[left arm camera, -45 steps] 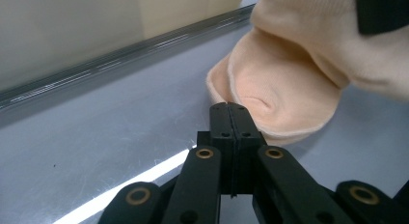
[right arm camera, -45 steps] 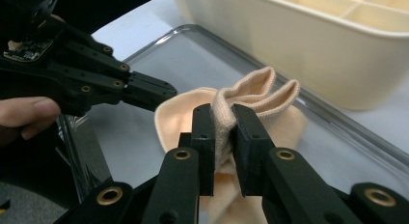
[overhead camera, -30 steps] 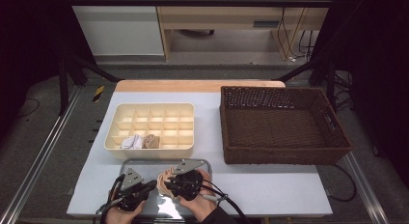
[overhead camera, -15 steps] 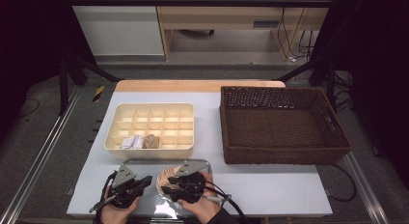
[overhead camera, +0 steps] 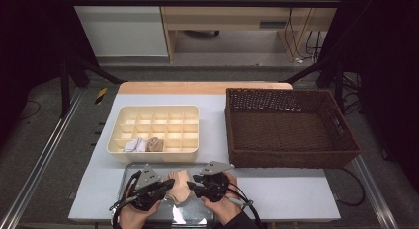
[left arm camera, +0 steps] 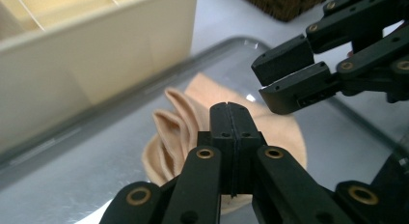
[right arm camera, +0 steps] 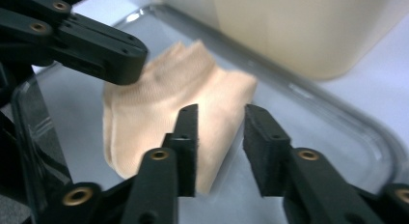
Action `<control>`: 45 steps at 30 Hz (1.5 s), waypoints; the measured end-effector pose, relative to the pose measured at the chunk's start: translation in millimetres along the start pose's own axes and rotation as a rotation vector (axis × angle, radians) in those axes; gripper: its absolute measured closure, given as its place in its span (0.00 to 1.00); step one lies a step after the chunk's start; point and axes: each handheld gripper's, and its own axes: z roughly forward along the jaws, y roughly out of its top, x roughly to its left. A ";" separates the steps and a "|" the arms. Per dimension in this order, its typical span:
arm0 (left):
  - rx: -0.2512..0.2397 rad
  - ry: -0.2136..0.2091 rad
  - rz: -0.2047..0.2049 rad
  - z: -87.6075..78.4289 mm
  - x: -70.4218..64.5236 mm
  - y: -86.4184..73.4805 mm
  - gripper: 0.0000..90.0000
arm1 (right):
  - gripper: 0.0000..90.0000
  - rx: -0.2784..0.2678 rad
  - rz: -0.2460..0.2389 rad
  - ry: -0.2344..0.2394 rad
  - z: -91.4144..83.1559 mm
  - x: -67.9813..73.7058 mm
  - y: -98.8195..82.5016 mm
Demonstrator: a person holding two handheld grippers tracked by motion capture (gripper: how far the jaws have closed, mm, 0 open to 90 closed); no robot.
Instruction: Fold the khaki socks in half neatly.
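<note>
1. L gripper (overhead camera: 165, 187): jaws pressed together, nothing between them; tips sit at the sock's (overhead camera: 179, 185) left edge, prob. to pin or steady it.
2. R gripper (right arm camera: 219, 132): jaws part spread, have just been opening; sock's edge lies under them, not pinched.
3. Sock: folded, beige, on metal tray (overhead camera: 197, 220) at bench's near edge, between both grippers.
4. Divider box (overhead camera: 190, 113) just behind tray; two rolled socks in front-left cells, the likely destination.
5. Wicker basket (overhead camera: 291, 157) at right, apart.
</note>
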 end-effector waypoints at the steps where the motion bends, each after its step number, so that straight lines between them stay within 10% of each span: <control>1: 0.015 0.002 0.000 3.5 0.5 -2.8 0.99 | 0.70 0.007 -0.005 -0.005 1.9 0.2 -1.8; 8: 0.049 0.020 0.002 8.9 4.5 -15.0 0.99 | 0.66 0.040 -0.009 -0.023 11.8 0.0 -13.2; 22: 0.065 0.013 0.008 18.8 -2.6 -13.5 0.99 | 0.95 -0.016 0.062 0.079 5.3 -3.3 -8.2; 32: 0.044 -0.003 -0.021 33.2 -8.5 -6.5 0.99 | 0.96 -0.045 0.013 0.113 -8.4 -1.3 -0.2; 45: -0.052 0.025 -0.081 -5.0 17.5 -11.5 0.99 | 0.95 -0.017 0.009 0.083 -8.5 -4.2 -0.5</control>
